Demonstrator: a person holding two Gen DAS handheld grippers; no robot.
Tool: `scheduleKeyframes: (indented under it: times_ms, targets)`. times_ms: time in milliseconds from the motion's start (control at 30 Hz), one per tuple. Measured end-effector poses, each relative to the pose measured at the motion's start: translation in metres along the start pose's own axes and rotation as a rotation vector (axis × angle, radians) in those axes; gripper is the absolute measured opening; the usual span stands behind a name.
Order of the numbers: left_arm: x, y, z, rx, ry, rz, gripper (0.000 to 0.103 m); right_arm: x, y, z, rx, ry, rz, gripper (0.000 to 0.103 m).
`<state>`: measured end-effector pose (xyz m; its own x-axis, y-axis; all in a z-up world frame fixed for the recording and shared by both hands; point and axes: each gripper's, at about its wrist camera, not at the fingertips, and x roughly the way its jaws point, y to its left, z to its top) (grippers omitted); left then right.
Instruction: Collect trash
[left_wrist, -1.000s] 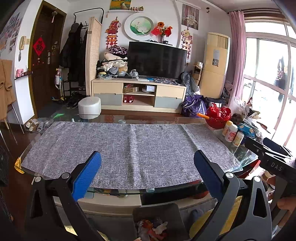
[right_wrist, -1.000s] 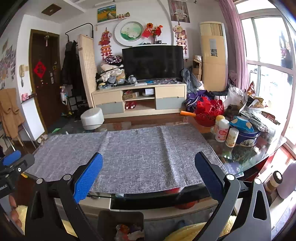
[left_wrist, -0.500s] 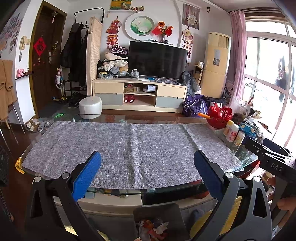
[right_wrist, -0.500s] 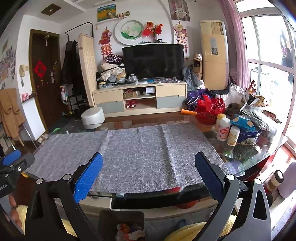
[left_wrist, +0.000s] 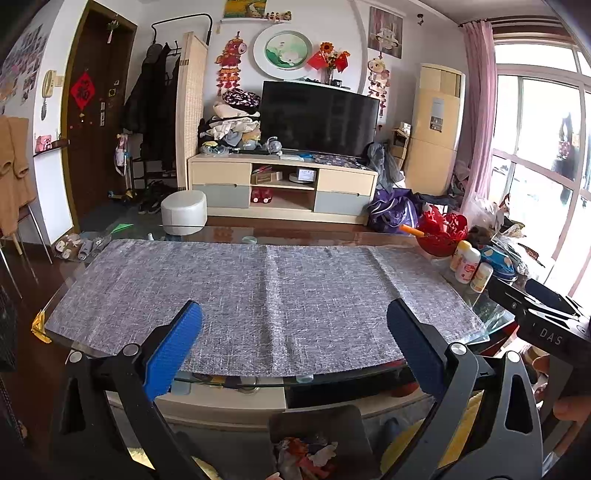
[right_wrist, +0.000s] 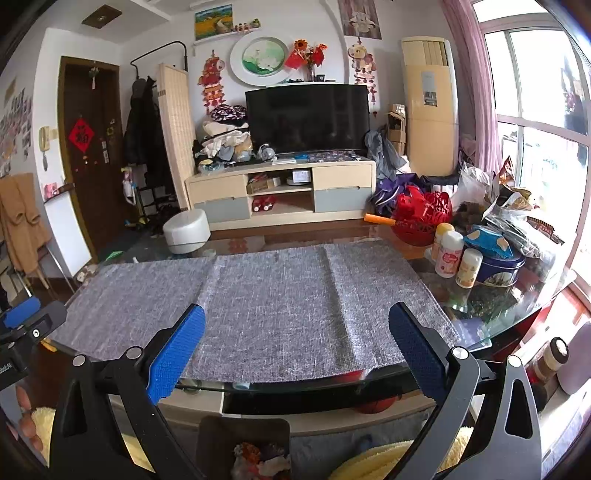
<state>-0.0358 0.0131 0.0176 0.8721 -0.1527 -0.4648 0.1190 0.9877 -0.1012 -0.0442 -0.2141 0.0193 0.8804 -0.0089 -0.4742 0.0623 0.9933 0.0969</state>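
Observation:
A small dark bin with crumpled trash stands on the floor below the table's near edge; it also shows in the right wrist view. My left gripper is open and empty, held in front of the grey table runner. My right gripper is open and empty, beside it to the right, over the same runner. Each gripper sees the other at its frame edge.
The glass table carries bottles, a blue tin, a red basket and bags at its right end. A TV stand and white stool stand beyond. A yellow towel lies below.
Both grippers have barely shifted; the view has drifted slightly. Both stay open and empty.

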Motion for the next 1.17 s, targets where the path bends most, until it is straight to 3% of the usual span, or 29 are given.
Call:
scheduleKeyframes:
  times_ms: [400, 700, 967, 1167]
  targets:
    - [0.0027, 0.0026, 0.001, -0.011, 0.0, 0.077, 0.095, 0.0021, -0.0023, -0.0012, 0.003, 0.007, -0.001, 0.1]
    - [0.003, 0.0039, -0.0012, -0.019, -0.016, 0.059, 0.095, 0.0066, -0.0037, -0.0018, 0.01, 0.021, -0.004, 0.1]
    - [0.0064, 0.0043, -0.0003, -0.018, 0.006, 0.099, 0.095, 0.0068, -0.0031, -0.0011, 0.01, 0.024, -0.003, 0.1]
    - [0.0067, 0.0054, 0.0004, -0.021, 0.012, 0.072, 0.095, 0.0077, -0.0025, -0.0009, 0.012, 0.027, -0.002, 0.1]
